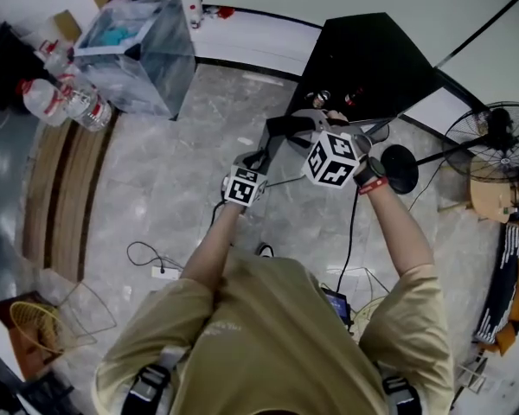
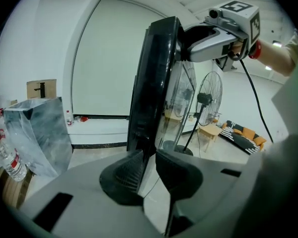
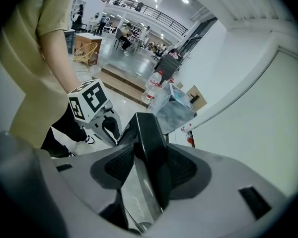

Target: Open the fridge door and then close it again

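The black fridge [image 1: 372, 59] stands ahead of me, seen from above in the head view. Its dark door [image 2: 154, 83] with a glass pane is swung out, edge toward me. My left gripper [image 2: 149, 170] grips the door's edge low down, a pad pressed on each side. My right gripper [image 3: 146, 167] clamps the same door [image 3: 149, 138] at its top corner. In the head view the left gripper [image 1: 272, 137] and right gripper [image 1: 316, 121] sit close together at the fridge's front. Each gripper view shows the other one: the right gripper [image 2: 186, 38] and the left gripper [image 3: 109, 128].
A clear plastic bin [image 1: 138, 50] and several water bottles [image 1: 65, 102] stand at the far left. A pedestal fan [image 1: 493, 137] and its round base [image 1: 400, 168] stand right of the fridge. A power strip [image 1: 164, 272] with cables lies on the floor. A wicker basket [image 1: 35, 327] sits at lower left.
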